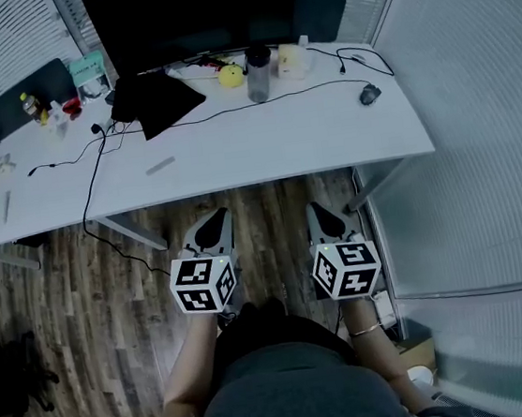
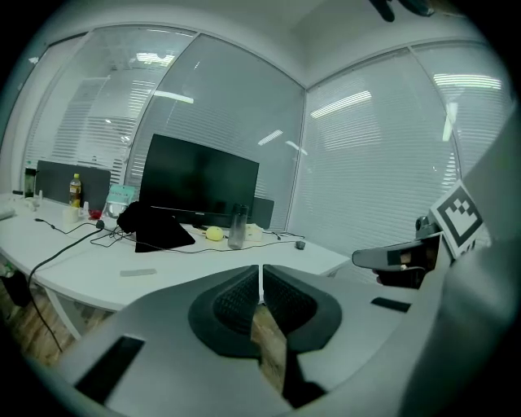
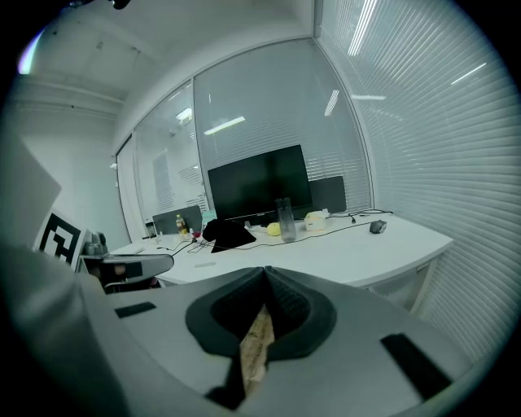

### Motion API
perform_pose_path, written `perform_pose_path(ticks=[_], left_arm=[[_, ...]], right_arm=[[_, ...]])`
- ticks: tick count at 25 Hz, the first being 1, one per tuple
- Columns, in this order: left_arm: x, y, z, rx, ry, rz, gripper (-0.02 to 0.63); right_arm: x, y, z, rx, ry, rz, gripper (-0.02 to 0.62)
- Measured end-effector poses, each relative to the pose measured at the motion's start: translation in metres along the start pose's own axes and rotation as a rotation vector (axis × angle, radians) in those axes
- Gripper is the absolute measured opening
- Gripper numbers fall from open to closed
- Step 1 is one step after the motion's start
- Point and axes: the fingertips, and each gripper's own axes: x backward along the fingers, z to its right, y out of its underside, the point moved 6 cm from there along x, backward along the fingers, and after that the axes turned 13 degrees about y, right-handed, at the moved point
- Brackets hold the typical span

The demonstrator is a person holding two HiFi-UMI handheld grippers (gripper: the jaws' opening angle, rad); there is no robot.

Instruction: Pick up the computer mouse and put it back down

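your left hand-held gripper [image 1: 213, 220] and right hand-held gripper [image 1: 320, 212] both have jaws together and empty, short of the tabletop [image 1: 263, 146]. open bare surface lies ahead. the computer mouse [image 1: 370, 94] sits well ahead and right of the right one, near the right edge: a shove could push it off, or its cable [image 1: 322, 87] could snag.

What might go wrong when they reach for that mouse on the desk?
1. Both the left gripper and the right gripper are shut and held short of the desk. Jaws that arrive shut would likely shove the mouse instead of gripping it.
2. The mouse sits near the desk's right end, so a shove might send it off.
3. A black cable runs close by and could snag.
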Motion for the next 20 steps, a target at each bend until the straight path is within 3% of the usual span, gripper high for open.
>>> perform_pose_path(ticks=[4, 8, 20], left_arm=[[-0.005, 0.001, 0.008, -0.006, 0.009, -0.009, 0.032], [-0.017, 0.0, 0.018, -0.02, 0.025, -0.014, 0.032], [-0.064, -0.008, 0.041, -0.068, 0.122, -0.049, 0.032]], right_arm=[[0.005, -0.002, 0.012, -0.027, 0.005, 0.011, 0.008], [0.008, -0.002, 0.027, -0.05, 0.014, 0.009, 0.069], [0.009, 0.0, 0.067, -0.13, 0.079, -0.001, 0.13]])
